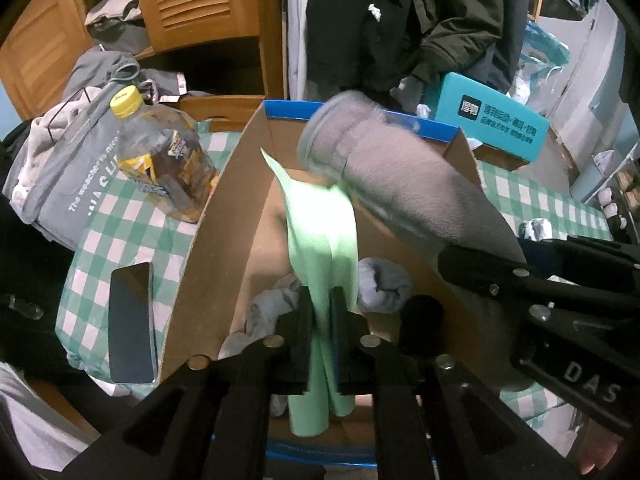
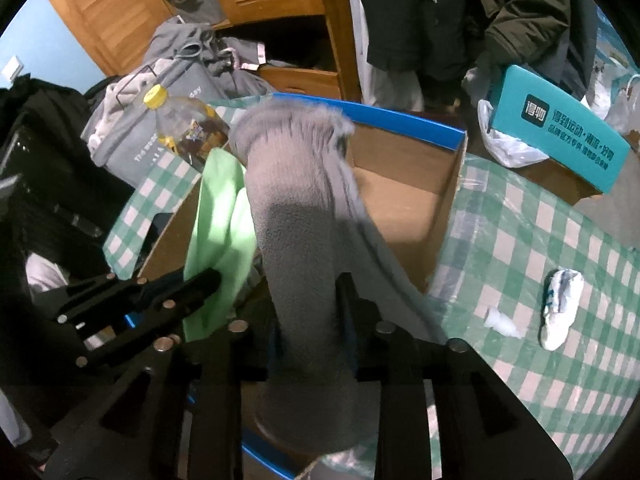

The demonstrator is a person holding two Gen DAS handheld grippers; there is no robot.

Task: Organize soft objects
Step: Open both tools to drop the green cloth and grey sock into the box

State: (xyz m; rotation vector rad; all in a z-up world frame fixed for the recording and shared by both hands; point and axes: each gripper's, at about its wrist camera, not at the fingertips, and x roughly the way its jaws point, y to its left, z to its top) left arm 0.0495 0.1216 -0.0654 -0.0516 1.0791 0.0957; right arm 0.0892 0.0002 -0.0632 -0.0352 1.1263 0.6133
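Observation:
My left gripper point(image 1: 322, 312) is shut on a light green cloth point(image 1: 320, 232) and holds it over an open cardboard box point(image 1: 208, 224) with a blue rim. My right gripper point(image 2: 309, 300) is shut on a grey sock point(image 2: 296, 208) and holds it over the same box point(image 2: 404, 208). The grey sock point(image 1: 400, 184) and the right gripper show at the right of the left wrist view. The green cloth point(image 2: 218, 216) and the left gripper show at the left of the right wrist view. Grey socks point(image 1: 384, 284) lie balled in the box bottom.
The box stands on a green checked tablecloth point(image 2: 540, 240). A yellow-capped bottle point(image 1: 168, 156), a phone point(image 1: 132, 320) and a grey bag point(image 1: 68, 168) lie left of the box. A teal box point(image 2: 560, 136), a white sock point(image 2: 560, 304) and a small white piece point(image 2: 500, 320) lie right.

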